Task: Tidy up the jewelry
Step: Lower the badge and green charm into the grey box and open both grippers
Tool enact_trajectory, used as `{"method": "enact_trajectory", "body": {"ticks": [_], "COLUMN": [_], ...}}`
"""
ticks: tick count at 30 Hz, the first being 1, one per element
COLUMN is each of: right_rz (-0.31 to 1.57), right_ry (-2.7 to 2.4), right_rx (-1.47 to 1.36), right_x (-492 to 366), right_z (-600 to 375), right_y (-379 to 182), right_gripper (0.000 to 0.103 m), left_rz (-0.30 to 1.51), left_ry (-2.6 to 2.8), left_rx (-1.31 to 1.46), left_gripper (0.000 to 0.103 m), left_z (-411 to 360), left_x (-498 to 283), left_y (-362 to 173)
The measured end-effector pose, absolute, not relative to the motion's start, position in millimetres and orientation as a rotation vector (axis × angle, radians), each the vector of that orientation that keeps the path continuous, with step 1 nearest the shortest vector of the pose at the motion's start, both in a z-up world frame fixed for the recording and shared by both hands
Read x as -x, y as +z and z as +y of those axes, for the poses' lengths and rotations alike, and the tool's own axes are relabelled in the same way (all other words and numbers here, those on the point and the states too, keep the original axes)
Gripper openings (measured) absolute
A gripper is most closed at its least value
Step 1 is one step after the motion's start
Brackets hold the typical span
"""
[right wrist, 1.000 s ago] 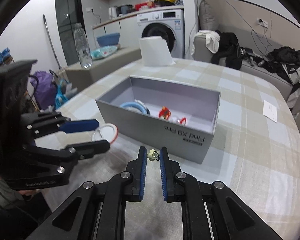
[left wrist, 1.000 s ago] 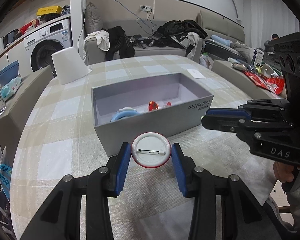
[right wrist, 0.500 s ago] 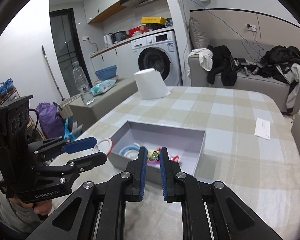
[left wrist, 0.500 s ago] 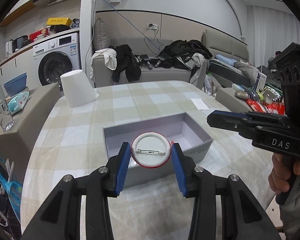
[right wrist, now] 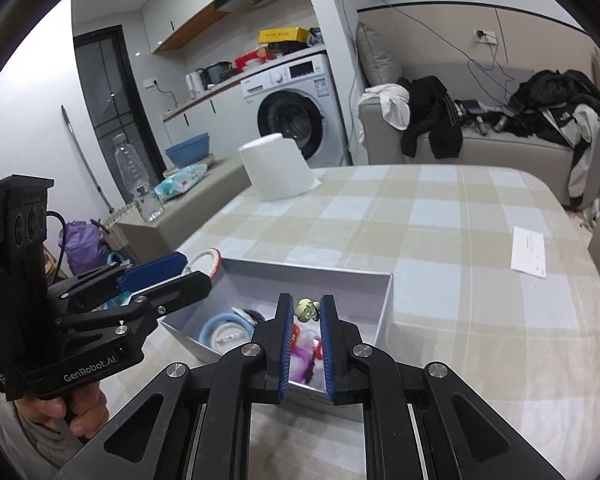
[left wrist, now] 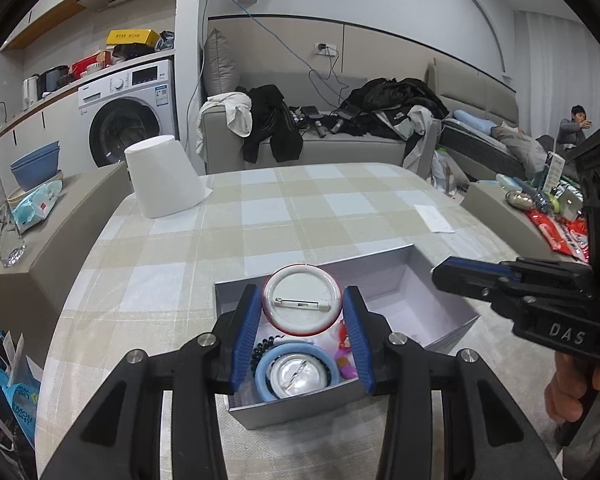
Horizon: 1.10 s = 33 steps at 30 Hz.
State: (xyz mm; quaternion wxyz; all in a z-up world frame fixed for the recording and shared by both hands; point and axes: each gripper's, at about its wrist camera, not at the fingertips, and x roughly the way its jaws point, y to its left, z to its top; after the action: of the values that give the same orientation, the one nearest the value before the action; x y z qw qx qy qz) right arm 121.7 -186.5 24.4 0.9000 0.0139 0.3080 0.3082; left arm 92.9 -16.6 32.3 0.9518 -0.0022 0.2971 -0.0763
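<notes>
A grey open box (left wrist: pixel 452 326) (right wrist: pixel 382 304) sits on the checked table and holds a blue-rimmed round badge (left wrist: pixel 296 374) (right wrist: pixel 220 330), a black bead bracelet and red and pink trinkets. My left gripper (left wrist: pixel 302 306) is shut on a white round pin badge with a red rim (left wrist: pixel 300 300), held above the box's left half; it also shows in the right wrist view (right wrist: pixel 206 262). My right gripper (right wrist: pixel 305 309) is shut on a small pale charm (right wrist: pixel 306 309) above the box's near right part.
A white upturned bucket (left wrist: pixel 162 178) (right wrist: pixel 276 170) stands at the far left of the table. A paper slip (left wrist: pixel 434 218) (right wrist: pixel 529 251) lies at the far right. A clear bottle (right wrist: pixel 138 176) and side benches flank the table.
Both grippers have risen and moved forward from in front of the box to above it, still holding the badge and the charm. I now look down into the box.
</notes>
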Motion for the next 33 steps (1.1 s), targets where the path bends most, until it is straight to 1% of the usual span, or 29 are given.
{"method": "enact_trajectory", "body": {"ticks": [33], "right_rz": [0.696], "right_ry": [0.632], "right_rx": [0.025], "right_x": [-123], "right_z": [-171], "right_y": [5], "right_gripper": [0.013], "left_rz": [0.654], "left_ry": [-0.117], "left_rx": [-0.048], "left_gripper": [0.036], "left_z": [-23], "left_x": [-101], "left_y": [16]}}
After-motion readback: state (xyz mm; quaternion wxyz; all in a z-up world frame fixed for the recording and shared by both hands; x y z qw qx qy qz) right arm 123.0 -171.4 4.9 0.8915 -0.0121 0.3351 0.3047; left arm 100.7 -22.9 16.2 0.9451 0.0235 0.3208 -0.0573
